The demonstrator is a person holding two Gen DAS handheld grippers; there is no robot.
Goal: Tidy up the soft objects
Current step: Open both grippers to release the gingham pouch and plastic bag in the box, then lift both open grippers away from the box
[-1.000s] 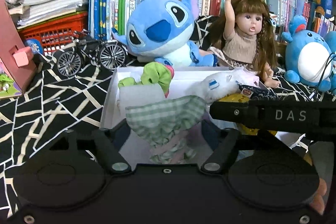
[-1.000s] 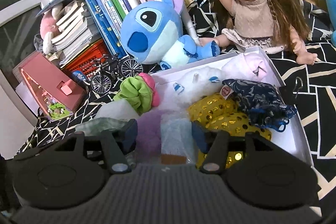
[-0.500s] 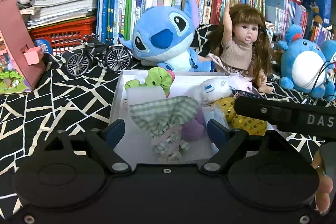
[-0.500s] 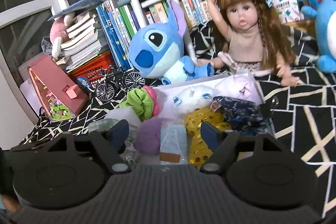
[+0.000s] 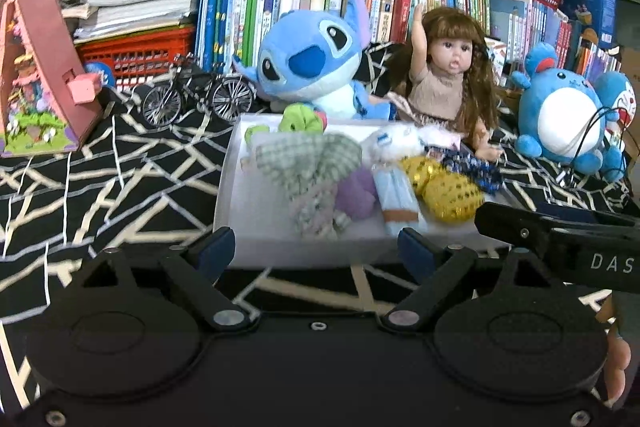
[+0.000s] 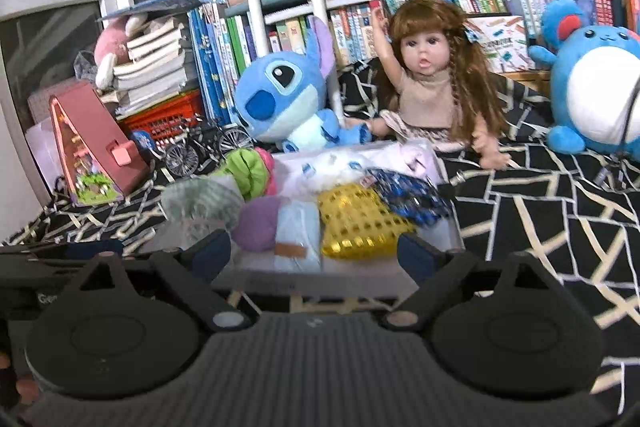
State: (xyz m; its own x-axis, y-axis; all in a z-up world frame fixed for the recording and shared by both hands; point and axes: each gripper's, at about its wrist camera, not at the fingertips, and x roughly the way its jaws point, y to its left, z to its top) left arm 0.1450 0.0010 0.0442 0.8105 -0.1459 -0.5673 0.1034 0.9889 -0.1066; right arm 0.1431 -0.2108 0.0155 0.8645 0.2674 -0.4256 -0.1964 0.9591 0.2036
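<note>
Both claws spread wide, gripping nothing — left claw [image 5: 316, 251], right claw [image 6: 316, 253]. White box [image 5: 256, 211] holds a sequined gold pouch [image 6: 356, 223] at 1 o'clock, fuzzy purple ball [image 6: 258, 223] at 11 — bare patterned cloth [image 6: 540, 227] at 3.

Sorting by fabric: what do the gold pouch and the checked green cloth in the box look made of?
Gold pouch: seemingly fabric covered in shiny sequins; a grid of small glinting squares shows. Checked green cloth: looks like soft matte woven fabric, perhaps cotton gingham; it bunches and drapes loosely. Both lie inside the white box.
</note>
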